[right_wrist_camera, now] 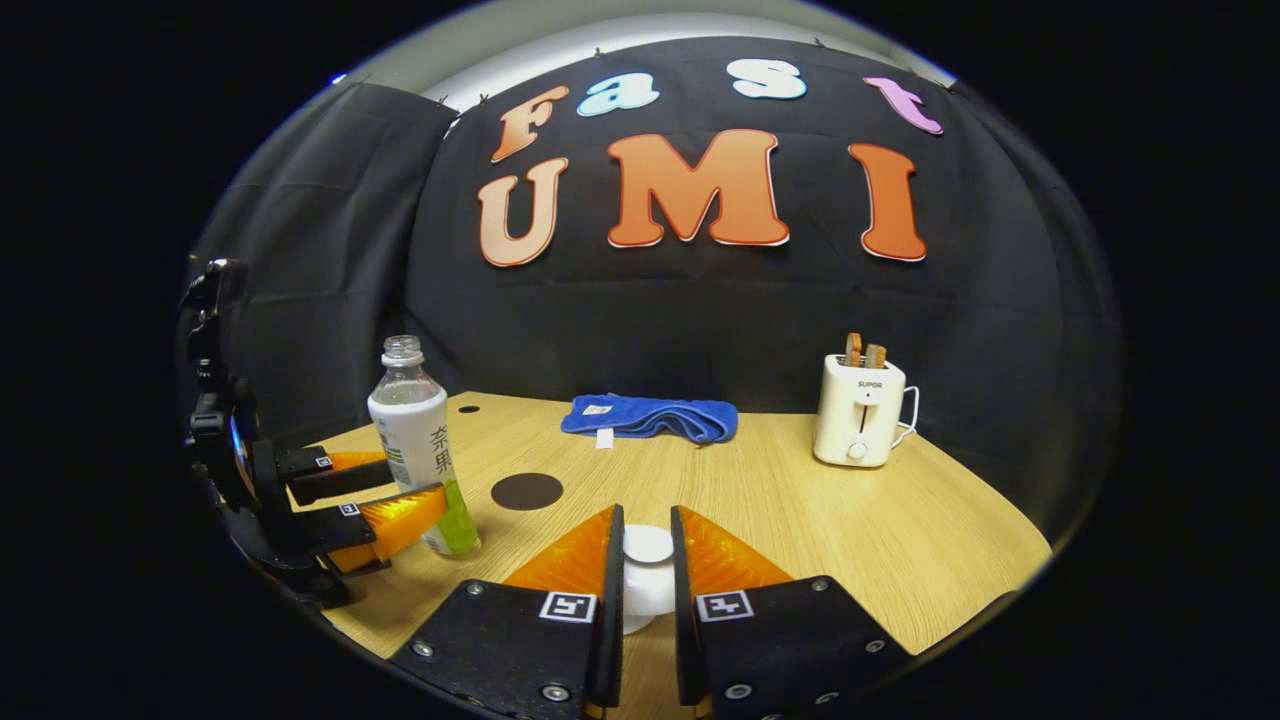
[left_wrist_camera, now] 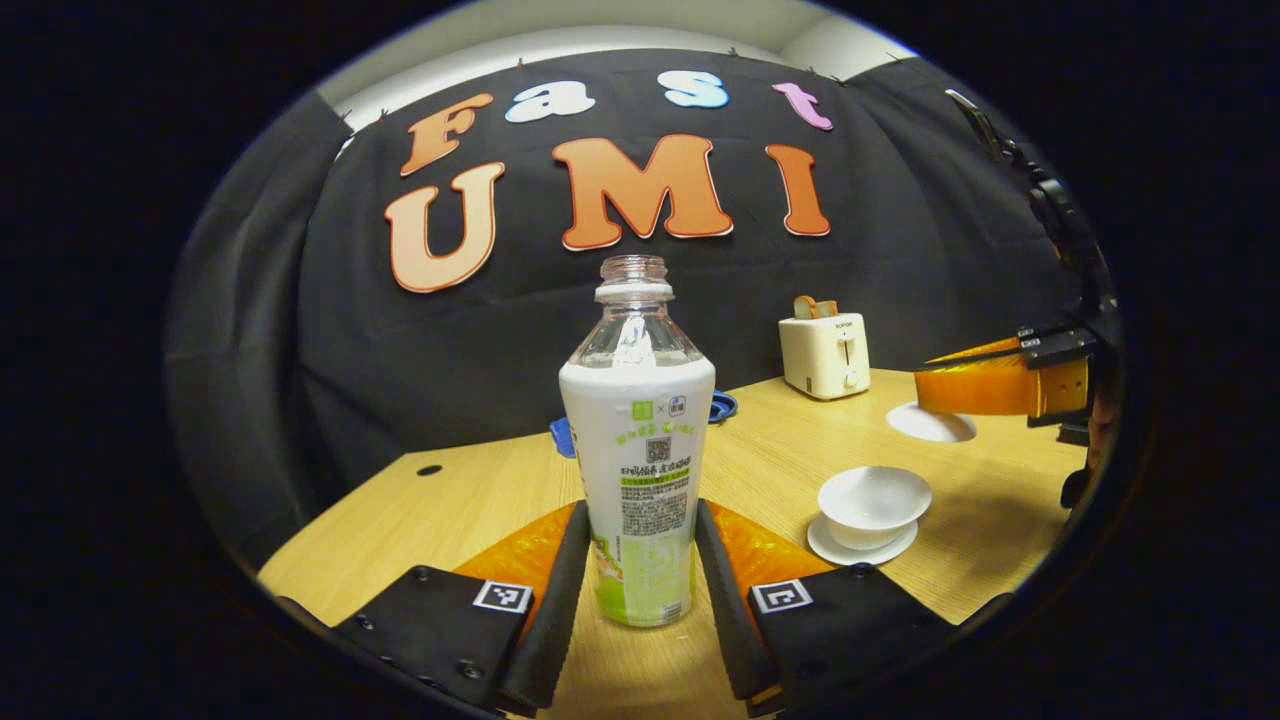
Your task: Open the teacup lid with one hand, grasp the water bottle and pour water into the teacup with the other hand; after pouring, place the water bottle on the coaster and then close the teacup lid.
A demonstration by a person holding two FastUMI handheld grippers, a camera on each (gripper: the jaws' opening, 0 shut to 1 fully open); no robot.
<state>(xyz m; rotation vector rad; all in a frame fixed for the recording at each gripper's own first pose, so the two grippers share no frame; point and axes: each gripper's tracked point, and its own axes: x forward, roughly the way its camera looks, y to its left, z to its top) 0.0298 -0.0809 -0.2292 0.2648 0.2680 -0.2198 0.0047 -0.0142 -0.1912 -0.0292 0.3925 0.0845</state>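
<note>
Left gripper view: our left gripper (left_wrist_camera: 640,560) has its jaws closed on the water bottle (left_wrist_camera: 637,440), uncapped, standing on the worktop (left_wrist_camera: 460,500). The open teacup (left_wrist_camera: 873,503) sits on its saucer to the right, the right gripper (left_wrist_camera: 1000,388) hovering above it.

Right gripper view: our right gripper (right_wrist_camera: 646,570) has its jaws clamped on the white lid (right_wrist_camera: 647,572), held up. The dark coaster (right_wrist_camera: 527,491) lies just beside the bottle. Toaster (right_wrist_camera: 858,410) and blue cloth (right_wrist_camera: 650,416) sit far back.

Risk, we judge: the grip is low on the bottle, so tilting may let it slip or spill; the smooth lid may slip.
</note>
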